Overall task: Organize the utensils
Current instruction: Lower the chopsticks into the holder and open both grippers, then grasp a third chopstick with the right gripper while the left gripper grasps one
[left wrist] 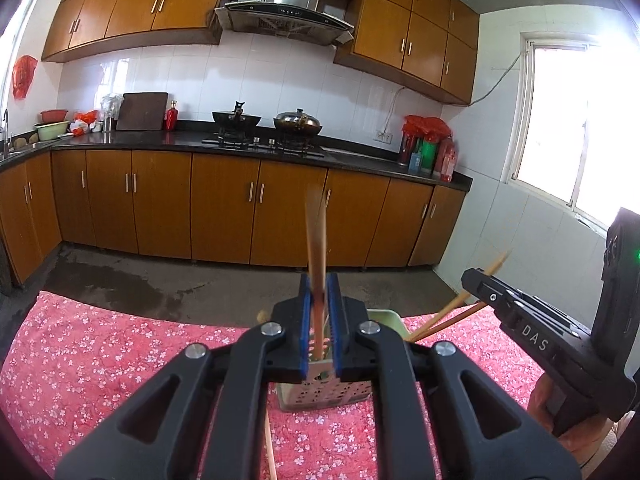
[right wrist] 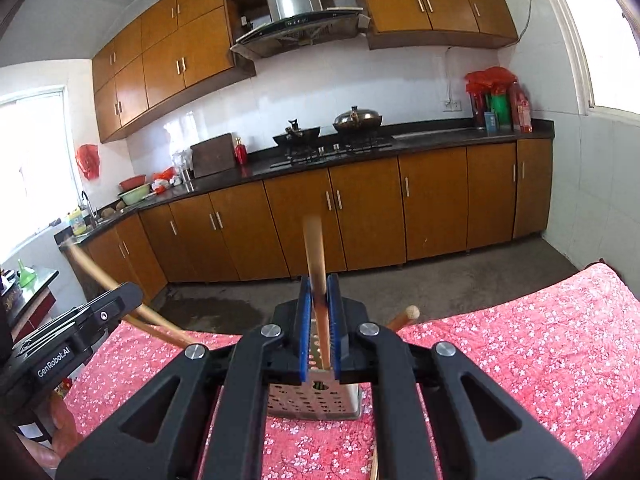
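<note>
Chopsticks are clamped in both grippers above a table draped in a pink floral cloth (left wrist: 100,360). In the left wrist view, the left gripper (left wrist: 319,320) sits at lower centre, its blue pads (left wrist: 305,320) pressed in on a wooden chopstick (left wrist: 316,240) that stands nearly upright and blurs toward its top. Its lower end reaches down toward a perforated metal utensil holder (left wrist: 320,394) standing on the cloth just beneath the jaws; whether the tip is inside the holder I cannot tell. A pale green container (left wrist: 386,318) shows just behind the holder. At the right edge of that frame the right gripper (left wrist: 520,320) comes in side-on, with chopsticks (left wrist: 460,304) angling up from beside it.

In the right wrist view, the right gripper (right wrist: 319,320) is likewise at lower centre, pinching its own chopstick (right wrist: 314,248), upright and blurred, over the same perforated holder (right wrist: 316,400). A rounded wooden handle end (right wrist: 411,312) pokes up just right of the jaws. At the left edge the left gripper's body (right wrist: 80,320) is visible with a chopstick (right wrist: 120,292) slanting past it.

Behind, across the upper half of both frames, run brown cabinets (left wrist: 224,212), a dark counter (left wrist: 160,138) and two woks (left wrist: 298,122) on the stove.
</note>
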